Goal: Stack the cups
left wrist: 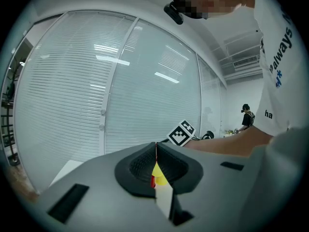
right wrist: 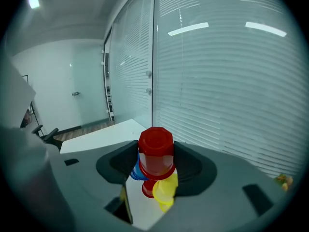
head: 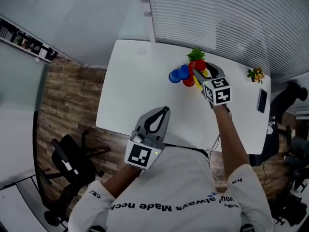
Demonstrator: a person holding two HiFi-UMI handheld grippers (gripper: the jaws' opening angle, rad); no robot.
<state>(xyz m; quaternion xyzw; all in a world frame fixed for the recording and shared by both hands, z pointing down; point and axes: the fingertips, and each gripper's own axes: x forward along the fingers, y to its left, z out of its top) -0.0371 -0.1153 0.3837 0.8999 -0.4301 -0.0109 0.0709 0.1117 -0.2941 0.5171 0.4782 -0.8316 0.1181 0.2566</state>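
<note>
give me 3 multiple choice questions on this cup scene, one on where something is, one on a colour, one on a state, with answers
1. Where on the table do the loose cups sit?
A) by the near edge
B) at the far side, beside the green plant
C) in the left corner

2. What colour is the cup between the right tongs?
A) blue
B) yellow
C) red

3. How are the left tongs?
A) shut, empty
B) wide open
C) shut on a cup

Answers:
1 B, the head view shows them next to the plant.
2 C, the red cup sits upside down between the pads.
3 A, the jaws meet with nothing between.
</note>
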